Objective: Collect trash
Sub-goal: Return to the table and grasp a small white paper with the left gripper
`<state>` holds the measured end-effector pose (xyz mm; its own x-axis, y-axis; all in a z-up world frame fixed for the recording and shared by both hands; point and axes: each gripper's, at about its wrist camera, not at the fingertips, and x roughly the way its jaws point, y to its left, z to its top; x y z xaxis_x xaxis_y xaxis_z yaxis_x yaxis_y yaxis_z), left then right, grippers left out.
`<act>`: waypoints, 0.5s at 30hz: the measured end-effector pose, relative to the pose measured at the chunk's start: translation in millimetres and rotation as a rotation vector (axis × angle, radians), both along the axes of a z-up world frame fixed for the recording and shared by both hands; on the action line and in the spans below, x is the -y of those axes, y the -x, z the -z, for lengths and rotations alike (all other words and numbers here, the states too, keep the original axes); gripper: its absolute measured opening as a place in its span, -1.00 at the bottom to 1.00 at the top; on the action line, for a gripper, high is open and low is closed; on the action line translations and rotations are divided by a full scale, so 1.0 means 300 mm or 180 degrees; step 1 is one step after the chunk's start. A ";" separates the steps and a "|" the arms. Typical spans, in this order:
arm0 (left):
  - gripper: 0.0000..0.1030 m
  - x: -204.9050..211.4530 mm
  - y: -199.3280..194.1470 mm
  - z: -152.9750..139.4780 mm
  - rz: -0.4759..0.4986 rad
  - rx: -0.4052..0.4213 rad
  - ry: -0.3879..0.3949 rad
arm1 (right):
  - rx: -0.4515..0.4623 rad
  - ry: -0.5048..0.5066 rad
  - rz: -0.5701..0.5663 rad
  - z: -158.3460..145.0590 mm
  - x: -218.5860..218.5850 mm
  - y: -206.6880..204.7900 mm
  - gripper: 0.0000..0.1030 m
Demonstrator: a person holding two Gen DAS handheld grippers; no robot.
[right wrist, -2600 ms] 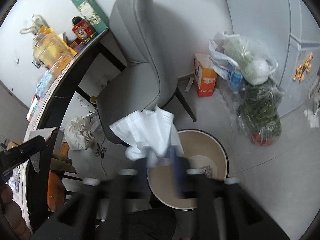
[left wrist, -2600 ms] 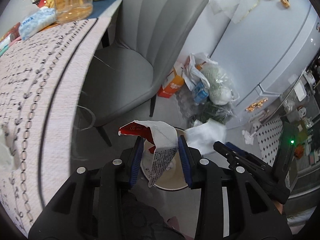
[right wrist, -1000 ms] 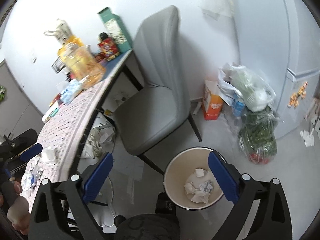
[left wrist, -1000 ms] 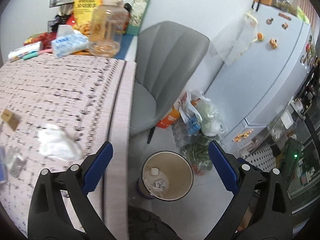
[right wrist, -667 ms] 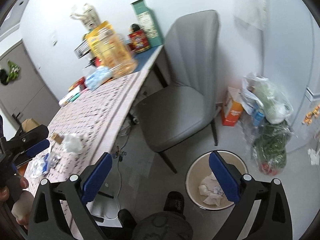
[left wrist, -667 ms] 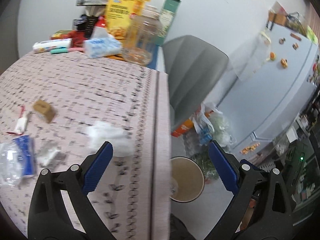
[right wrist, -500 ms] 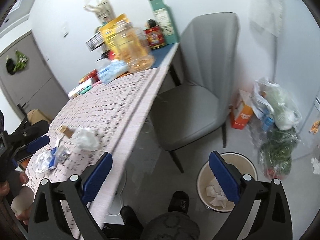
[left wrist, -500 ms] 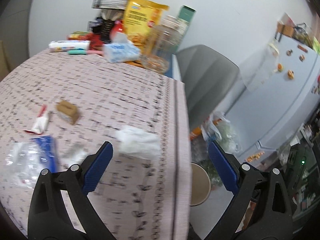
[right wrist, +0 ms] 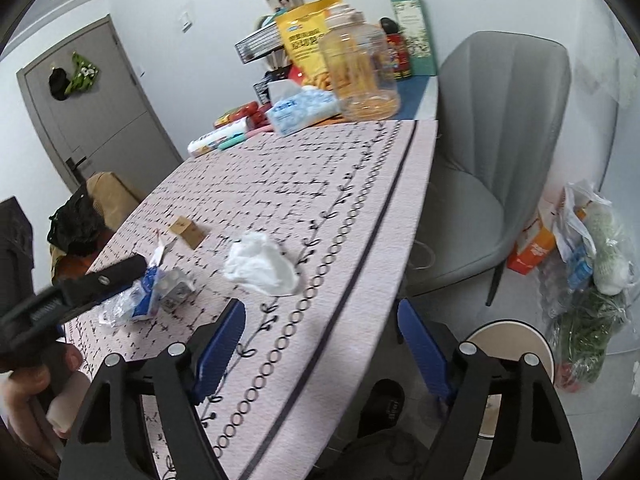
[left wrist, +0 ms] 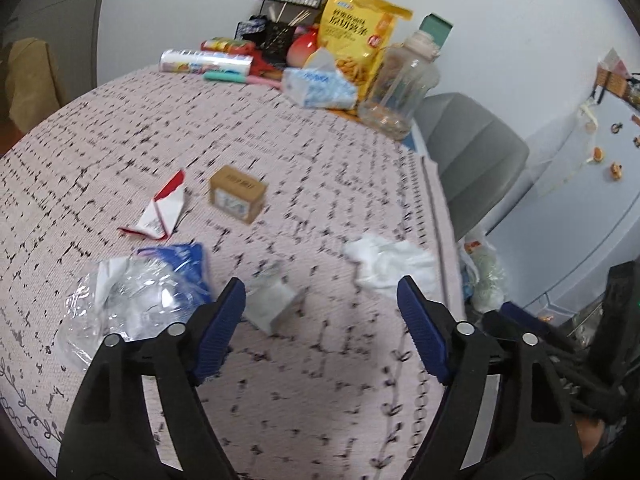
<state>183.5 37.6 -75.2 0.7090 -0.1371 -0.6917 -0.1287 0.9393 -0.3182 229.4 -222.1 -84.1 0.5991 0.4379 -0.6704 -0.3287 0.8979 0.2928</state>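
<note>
My left gripper (left wrist: 320,320) is open and empty above the patterned tablecloth (left wrist: 280,400). Before it lie a small grey packet (left wrist: 269,304), a crumpled white tissue (left wrist: 390,262), a clear and blue plastic wrapper (left wrist: 136,292), a red and white wrapper (left wrist: 162,212) and a small brown box (left wrist: 237,192). My right gripper (right wrist: 320,340) is open and empty over the table edge. The tissue (right wrist: 262,262), the wrapper (right wrist: 136,300) and the box (right wrist: 187,231) show ahead of it. The beige trash bin (right wrist: 516,340) stands on the floor at the right.
A grey chair (right wrist: 492,160) stands beside the table. Snacks, a tissue pack (left wrist: 320,88) and a clear jar (right wrist: 362,68) crowd the table's far end. Bags of groceries (right wrist: 592,264) and an orange carton (right wrist: 534,248) sit on the floor by the fridge (left wrist: 580,160).
Both grippers let their trash go into the bin, opened, and swung from over the bin back up over the table. The table litter has come into view.
</note>
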 end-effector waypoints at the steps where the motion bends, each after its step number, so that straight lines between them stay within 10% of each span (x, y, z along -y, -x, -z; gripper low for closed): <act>1: 0.43 -0.005 -0.003 0.011 -0.0008 -0.0021 -0.0009 | -0.0006 0.0003 -0.0018 0.002 -0.008 0.001 0.50; 15: 0.31 0.017 -0.087 0.056 0.0202 -0.0114 -0.0430 | -0.0058 -0.0019 -0.0083 0.029 0.001 -0.007 0.48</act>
